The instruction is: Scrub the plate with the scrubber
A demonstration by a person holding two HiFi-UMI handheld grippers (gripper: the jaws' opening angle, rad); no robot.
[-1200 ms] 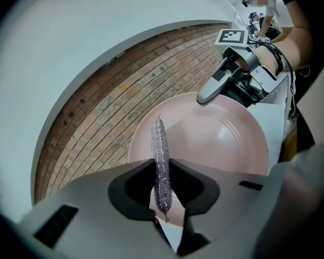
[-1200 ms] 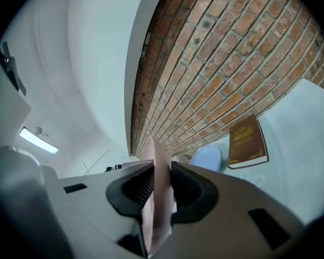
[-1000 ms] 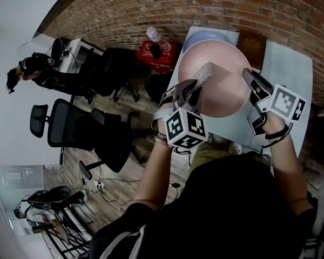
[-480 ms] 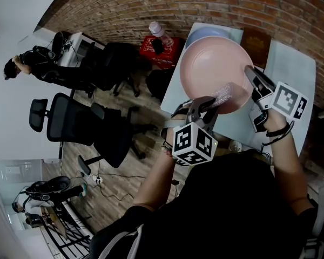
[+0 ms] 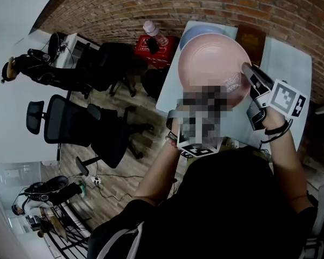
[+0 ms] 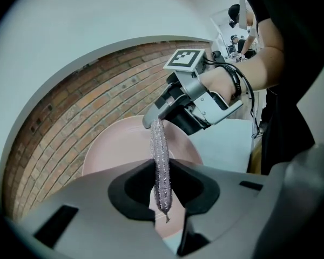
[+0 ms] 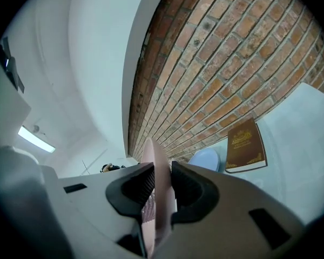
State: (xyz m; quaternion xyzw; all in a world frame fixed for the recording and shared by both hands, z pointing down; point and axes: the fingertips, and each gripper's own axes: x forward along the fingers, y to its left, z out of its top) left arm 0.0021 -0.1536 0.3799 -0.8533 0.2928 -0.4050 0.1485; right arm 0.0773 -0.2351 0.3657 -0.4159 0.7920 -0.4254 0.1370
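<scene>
scrubber (image 6: 161, 161), pinched in the left gripper (image 6: 162, 201), had swept across the pink plate (image 5: 208, 61) to its edge by the right gripper (image 7: 161, 190), whose jaws had just eased wider yet still clamped the rim; scrubbing judged mid-stroke.

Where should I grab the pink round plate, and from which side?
The pink round plate's thin rim, from its right side, jaws straddling the edge as the right gripper does. The broad face is too wide to pinch, and the left gripper's glittery scrubber works there.
</scene>
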